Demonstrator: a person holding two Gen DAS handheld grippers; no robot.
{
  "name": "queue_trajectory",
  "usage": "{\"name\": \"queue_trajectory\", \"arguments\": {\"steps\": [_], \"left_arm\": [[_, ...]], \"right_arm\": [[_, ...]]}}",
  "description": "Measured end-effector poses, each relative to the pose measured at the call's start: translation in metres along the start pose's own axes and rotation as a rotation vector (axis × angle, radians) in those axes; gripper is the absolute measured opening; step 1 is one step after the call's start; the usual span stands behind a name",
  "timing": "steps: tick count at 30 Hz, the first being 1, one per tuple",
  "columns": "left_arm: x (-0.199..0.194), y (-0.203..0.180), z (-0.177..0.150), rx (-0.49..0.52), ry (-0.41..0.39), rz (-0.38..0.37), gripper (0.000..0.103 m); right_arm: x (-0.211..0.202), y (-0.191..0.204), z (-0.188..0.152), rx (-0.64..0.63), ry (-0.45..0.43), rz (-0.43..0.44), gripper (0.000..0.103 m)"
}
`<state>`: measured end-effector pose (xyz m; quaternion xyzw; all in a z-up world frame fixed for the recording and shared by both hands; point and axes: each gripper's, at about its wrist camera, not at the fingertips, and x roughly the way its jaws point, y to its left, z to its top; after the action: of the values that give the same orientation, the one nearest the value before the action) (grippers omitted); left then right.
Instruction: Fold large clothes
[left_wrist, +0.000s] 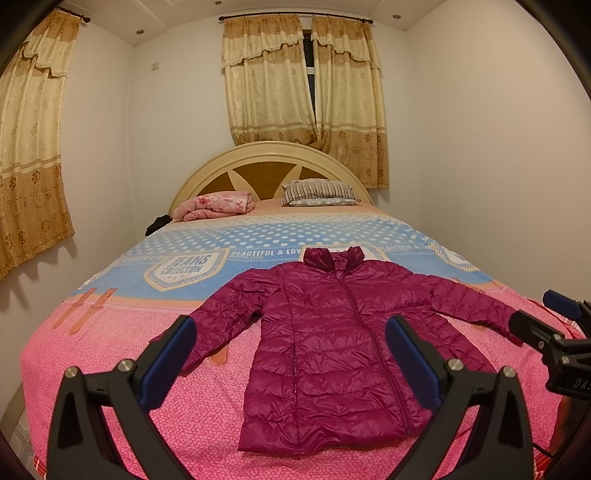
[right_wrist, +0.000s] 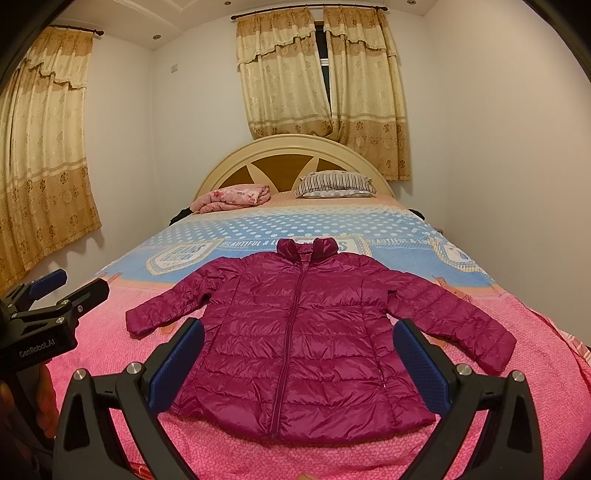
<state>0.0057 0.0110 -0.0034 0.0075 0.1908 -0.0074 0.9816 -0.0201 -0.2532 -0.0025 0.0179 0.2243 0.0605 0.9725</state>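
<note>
Magenta quilted puffer jacket (left_wrist: 332, 343) lies flat and face up on the bed (left_wrist: 110, 369), zipped closed, collar pointing toward the headboard (left_wrist: 266, 162) and hem nearest the cameras, both sleeves spread out to the sides. It rests mostly on the pink patterned part of the bedspread, with the collar reaching onto the blue dotted band. Left gripper (left_wrist: 291, 365) hovers above the near end of the bed with its jaws wide apart and nothing between them; its blue-padded fingers (left_wrist: 170, 365) frame the jacket's lower body and one sleeve in the left wrist view. Right gripper (right_wrist: 299, 365) hangs at a similar height, jaws likewise spread and empty, its pads bracketing the jacket's hem area in the right wrist view. Each tool also shows at the edge of the other's camera, the right one near the tip of the jacket's far sleeve, and neither appears to touch the fabric. A hand (right_wrist: 22, 402) is partly visible low at the left edge of the right wrist view, below the left tool's black body. At the head of the bed sit a folded pink floral blanket (left_wrist: 216, 205) and a striped pillow (left_wrist: 319, 192), well apart from the jacket. Beige patterned curtains (left_wrist: 303, 96) hang behind the headboard and on the side wall.
</note>
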Motion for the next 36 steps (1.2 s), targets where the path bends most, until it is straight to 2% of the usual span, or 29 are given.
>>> {"name": "queue_trajectory", "arguments": {"steps": [8, 10, 12, 13, 16, 20, 25, 28, 29, 31, 36], "left_arm": [[0.006, 0.003, -0.005, -0.001, 0.012, -0.003, 0.103], [0.012, 0.004, -0.009, -0.013, 0.029, -0.014, 0.103], [0.021, 0.005, -0.015, -0.037, 0.056, -0.031, 0.103], [0.026, 0.004, -0.018, -0.045, 0.072, -0.042, 0.103], [0.044, 0.001, -0.028, -0.057, 0.114, -0.064, 0.103], [0.07, -0.004, -0.044, -0.054, 0.163, -0.074, 0.103], [0.106, -0.011, -0.056, -0.018, 0.217, -0.053, 0.103], [0.129, -0.018, -0.061, 0.009, 0.24, -0.046, 0.103], [0.137, -0.02, -0.062, 0.02, 0.248, -0.043, 0.103], [0.153, -0.022, -0.064, 0.032, 0.265, -0.03, 0.103], [0.169, -0.024, -0.067, 0.033, 0.278, -0.031, 0.103]], "right_arm": [[0.001, 0.0, -0.001, -0.003, 0.005, 0.006, 0.102], [0.005, -0.001, -0.003, -0.015, 0.008, 0.048, 0.102], [0.015, -0.007, -0.007, -0.015, 0.038, 0.13, 0.102], [0.024, -0.012, -0.01, -0.011, 0.061, 0.131, 0.102], [0.049, -0.037, -0.022, 0.01, 0.11, 0.07, 0.102], [0.082, -0.083, -0.04, 0.11, 0.169, -0.01, 0.102], [0.12, -0.16, -0.067, 0.258, 0.254, -0.109, 0.102], [0.13, -0.21, -0.078, 0.343, 0.272, -0.187, 0.101], [0.132, -0.223, -0.08, 0.365, 0.275, -0.209, 0.099], [0.135, -0.258, -0.087, 0.438, 0.29, -0.259, 0.079], [0.135, -0.316, -0.093, 0.547, 0.29, -0.351, 0.075]]}}
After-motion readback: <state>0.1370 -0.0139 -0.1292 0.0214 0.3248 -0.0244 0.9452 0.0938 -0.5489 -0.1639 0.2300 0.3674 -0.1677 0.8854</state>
